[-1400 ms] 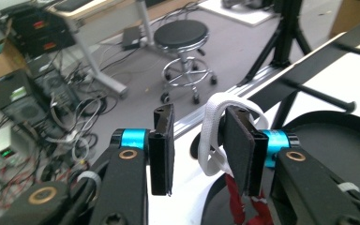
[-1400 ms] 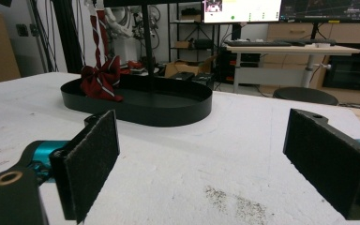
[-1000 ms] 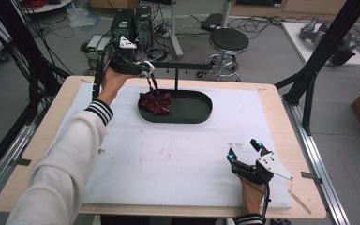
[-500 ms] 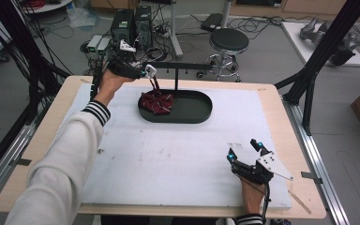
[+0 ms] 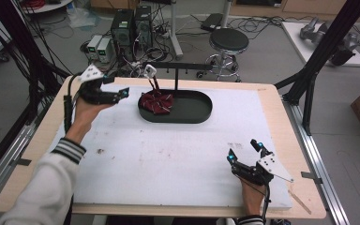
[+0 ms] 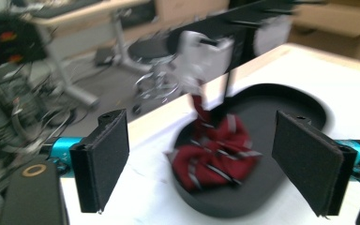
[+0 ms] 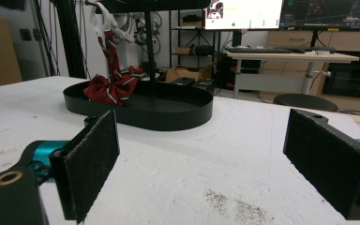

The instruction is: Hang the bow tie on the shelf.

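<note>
Tray: a black oval tray (image 5: pixel 192 112) lies on the white table top (image 5: pixel 178 154), toward its far edge; everything below is placed from it.
Stand: a thin black post (image 5: pixel 176 79) rises from the tray and carries a crossbar; its foot is hard to make out.
Cloth: a red striped cloth (image 5: pixel 155 102) lies heaped in the tray's left end, one strand running up to a white clip (image 5: pixel 150 71) on the crossbar. How the clip grips it is too small to tell.
Left gripper: the left gripper (image 5: pixel 122 93) hangs in the air just left of the tray, jaws spread wide and empty. Its own view is blurred; the cloth shows between the pads, farther off.
Right gripper: the right gripper (image 5: pixel 244 151) sits well in front of the tray, near the table's front right edge, jaws parted with nothing between them.
Hidden: the right hand (image 5: pixel 252 197) is partly cut off by the frame's bottom edge.
</note>
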Demonstrator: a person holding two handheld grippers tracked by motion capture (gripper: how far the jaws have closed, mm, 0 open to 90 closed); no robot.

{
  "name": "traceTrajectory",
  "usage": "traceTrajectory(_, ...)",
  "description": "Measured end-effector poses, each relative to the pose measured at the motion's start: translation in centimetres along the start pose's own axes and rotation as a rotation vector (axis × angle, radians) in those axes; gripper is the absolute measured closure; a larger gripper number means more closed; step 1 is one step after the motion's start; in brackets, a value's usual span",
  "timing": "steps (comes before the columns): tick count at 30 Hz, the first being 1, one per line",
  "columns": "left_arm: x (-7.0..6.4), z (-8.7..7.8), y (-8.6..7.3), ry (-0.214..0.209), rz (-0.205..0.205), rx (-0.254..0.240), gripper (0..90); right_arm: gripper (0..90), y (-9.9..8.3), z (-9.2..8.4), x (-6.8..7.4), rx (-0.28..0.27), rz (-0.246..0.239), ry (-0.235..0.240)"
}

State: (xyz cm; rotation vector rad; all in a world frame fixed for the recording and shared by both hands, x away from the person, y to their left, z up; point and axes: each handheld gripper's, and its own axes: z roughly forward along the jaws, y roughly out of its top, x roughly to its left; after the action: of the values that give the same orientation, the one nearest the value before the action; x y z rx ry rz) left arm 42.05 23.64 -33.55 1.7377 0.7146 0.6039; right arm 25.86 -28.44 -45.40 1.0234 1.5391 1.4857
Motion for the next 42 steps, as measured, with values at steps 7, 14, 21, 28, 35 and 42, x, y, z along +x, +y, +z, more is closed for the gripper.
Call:
traceTrajectory(7,-3.5,-7.1,-5.6,-0.04,0.044,-0.167,18.9,9.8,0.0,0.0,0.0,-0.003,-0.005,-0.004)
traceTrajectory(14,-5.3,-10.5,-11.1,-0.056,0.001,-0.265,18.4,9.8,0.0,0.0,0.0,-0.001,-0.002,-0.006)
traceTrajectory(21,-5.8,-11.6,-14.1,-0.037,-0.009,-0.296,18.4,9.9,0.0,0.0,0.1,-0.003,-0.014,-0.007)
traceTrajectory(28,-6.0,-11.1,-15.0,-0.017,-0.019,-0.267,18.4,9.8,0.0,0.0,0.2,-0.003,-0.014,-0.009)
traceTrajectory(35,-5.9,-11.4,-15.2,0.024,-0.046,-0.3,18.3,9.8,0.0,-0.1,0.1,-0.007,-0.006,-0.011)
traceTrajectory(42,-6.0,-11.3,-15.2,0.03,-0.04,-0.29,18.3,9.8,0.0,-0.1,0.1,-0.011,-0.006,-0.007)
